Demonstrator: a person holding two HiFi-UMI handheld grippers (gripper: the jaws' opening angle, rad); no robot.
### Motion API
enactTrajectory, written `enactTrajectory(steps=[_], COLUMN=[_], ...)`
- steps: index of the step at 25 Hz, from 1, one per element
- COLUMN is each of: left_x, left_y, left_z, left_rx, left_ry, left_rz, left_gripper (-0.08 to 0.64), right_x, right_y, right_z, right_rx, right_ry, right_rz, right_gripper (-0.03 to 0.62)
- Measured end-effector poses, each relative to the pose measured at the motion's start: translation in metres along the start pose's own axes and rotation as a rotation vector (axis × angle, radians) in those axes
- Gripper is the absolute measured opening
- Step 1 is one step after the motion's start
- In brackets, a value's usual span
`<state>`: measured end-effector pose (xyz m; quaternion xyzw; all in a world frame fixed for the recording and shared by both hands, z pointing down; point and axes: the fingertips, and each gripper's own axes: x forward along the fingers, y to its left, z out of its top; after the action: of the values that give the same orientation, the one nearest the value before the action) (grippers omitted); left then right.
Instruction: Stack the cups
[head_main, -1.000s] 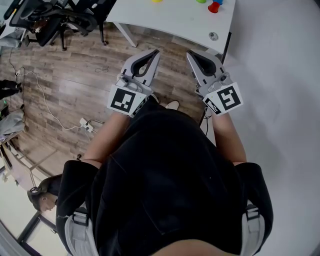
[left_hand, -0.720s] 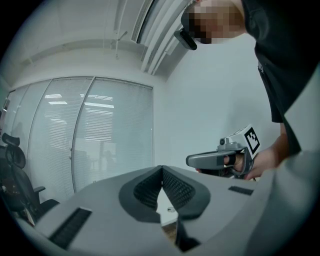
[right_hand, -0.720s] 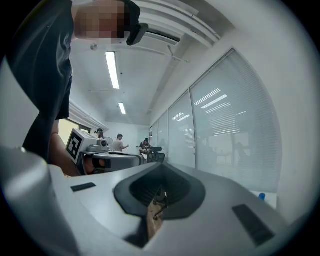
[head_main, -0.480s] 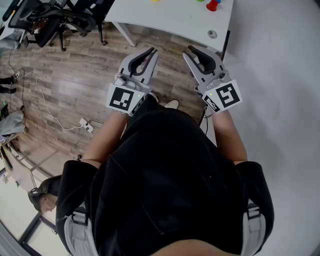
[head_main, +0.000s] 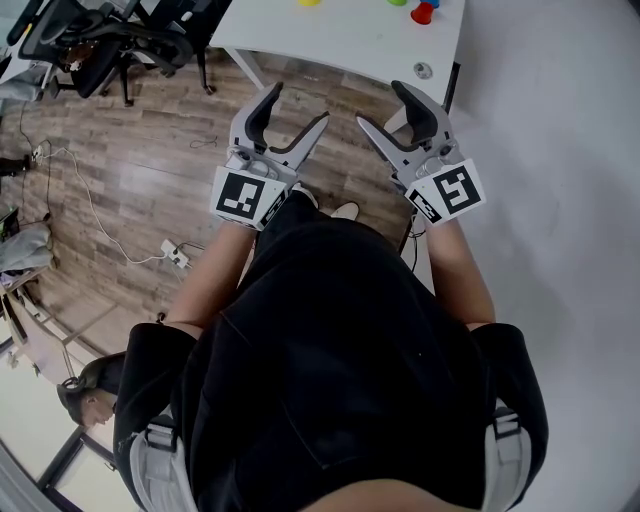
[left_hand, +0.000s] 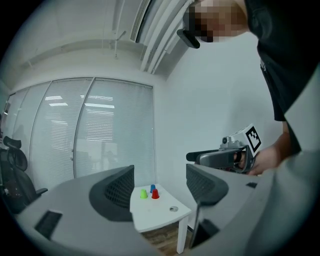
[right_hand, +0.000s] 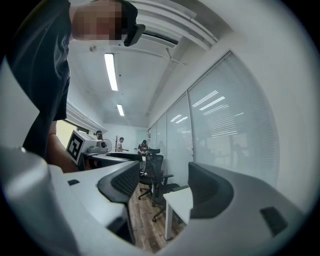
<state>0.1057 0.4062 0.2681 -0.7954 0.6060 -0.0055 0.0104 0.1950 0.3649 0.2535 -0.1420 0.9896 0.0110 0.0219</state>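
Left gripper (head_main: 297, 105): jaws just opened wide, nothing between them.
Right gripper (head_main: 381, 105): likewise just opened, empty.
Cups (left_hand: 155, 194): standing separately on white table (head_main: 350, 40), well ahead of both grippers.

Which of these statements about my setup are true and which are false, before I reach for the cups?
1. Both grippers are open and empty. True: the jaws of the left gripper and the right gripper have just been opening, with nothing between them.
2. The right gripper holds the red cup. False: the red cup stands on the table.
3. The cups are already stacked. False: the green cup, blue cup and red cup stand unstacked on the table.
4. The floor is wooden. True.
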Motion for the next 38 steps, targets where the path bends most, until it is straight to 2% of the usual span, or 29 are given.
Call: enactTrajectory(steps=[8,19,26,38], left_x=[0.003,0.012,0.034,0.095], left_y=[-0.005,-0.002,0.023,0.106], left_z=[0.004,0.007,-0.001,0.005], left_rx=[0.008,0.013,-0.005,0.003], left_ry=[-0.003,0.000,0.004,0.013], left_rz=[-0.001,-0.007,-0.037,-0.085], left_gripper=[0.341,0.341,0.341,0.324], right_x=[-0.006,-0.004,0.023,0.107], right_y=[-0.001,-0.010,-0.027,-0.076], right_z=[0.001,0.002,-0.004,-0.013], right_rx=[-0.001,-0.003,-0.009,0.012], right_ry=[0.000,0.007,0.033,0.091], right_rz=[0.004,0.003,-0.007,-0.045], right_gripper=[0.321,0.328,0.328,0.328])
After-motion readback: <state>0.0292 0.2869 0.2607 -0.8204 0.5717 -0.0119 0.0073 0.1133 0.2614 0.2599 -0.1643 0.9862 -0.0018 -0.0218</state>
